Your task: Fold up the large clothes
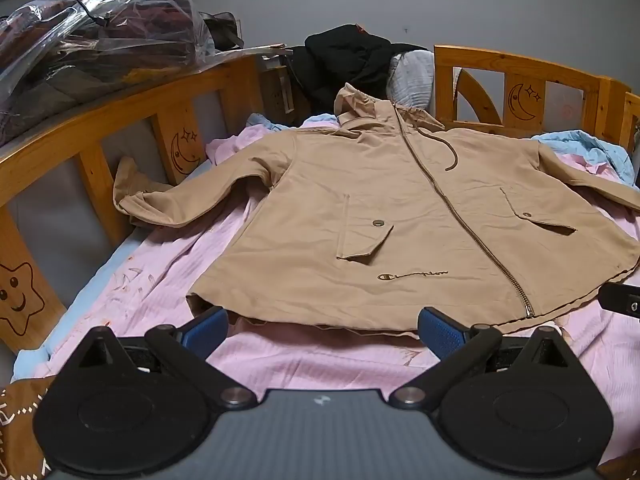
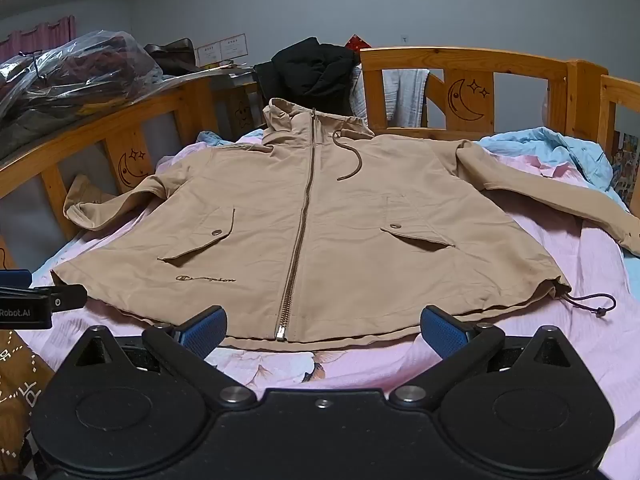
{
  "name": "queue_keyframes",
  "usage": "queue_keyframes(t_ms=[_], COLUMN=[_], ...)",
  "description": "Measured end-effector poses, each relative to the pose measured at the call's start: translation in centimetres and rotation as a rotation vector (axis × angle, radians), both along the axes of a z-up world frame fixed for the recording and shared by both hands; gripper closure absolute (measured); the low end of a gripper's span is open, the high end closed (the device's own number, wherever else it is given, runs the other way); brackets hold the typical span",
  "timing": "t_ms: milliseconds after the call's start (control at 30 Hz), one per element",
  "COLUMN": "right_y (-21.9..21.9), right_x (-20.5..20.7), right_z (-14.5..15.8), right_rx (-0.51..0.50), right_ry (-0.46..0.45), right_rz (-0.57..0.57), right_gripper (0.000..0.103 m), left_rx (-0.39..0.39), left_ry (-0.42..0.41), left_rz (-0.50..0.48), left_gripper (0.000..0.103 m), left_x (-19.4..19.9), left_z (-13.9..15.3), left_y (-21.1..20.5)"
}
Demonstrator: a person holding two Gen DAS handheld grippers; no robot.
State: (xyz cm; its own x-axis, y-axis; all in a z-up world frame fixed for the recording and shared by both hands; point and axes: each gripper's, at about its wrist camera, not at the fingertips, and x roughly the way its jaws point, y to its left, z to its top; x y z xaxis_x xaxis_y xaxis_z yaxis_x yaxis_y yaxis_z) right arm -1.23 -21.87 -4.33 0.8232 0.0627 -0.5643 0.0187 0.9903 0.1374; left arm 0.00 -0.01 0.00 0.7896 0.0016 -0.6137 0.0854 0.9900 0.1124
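While the tan zip-front hooded jacket lies spread flat, front up, on the pink sheet of the wooden-railed bed, its hem sits just beyond both pairs of fingers; the left gripper has its blue-padded fingers spread wide and holds nothing. The right gripper is likewise spread and empty, the zipper's lower end between its fingers; a black garment is heaped beyond the hood.
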Motion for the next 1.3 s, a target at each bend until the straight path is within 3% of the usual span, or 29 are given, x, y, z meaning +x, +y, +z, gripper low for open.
queue_keyframes(t_ms=[1300], right_y=[-0.10], right_x=[0.01], right_z=[-0.10], right_rx=[0.007], right_ry=[0.001], right_rz=[0.000], right_gripper=[0.000], left_rx=[0.000], left_ry=[-0.004], left_rz=[0.001], left_gripper=[0.000], left_x=[0.07], left_z=[0.55], left_y=[0.08])
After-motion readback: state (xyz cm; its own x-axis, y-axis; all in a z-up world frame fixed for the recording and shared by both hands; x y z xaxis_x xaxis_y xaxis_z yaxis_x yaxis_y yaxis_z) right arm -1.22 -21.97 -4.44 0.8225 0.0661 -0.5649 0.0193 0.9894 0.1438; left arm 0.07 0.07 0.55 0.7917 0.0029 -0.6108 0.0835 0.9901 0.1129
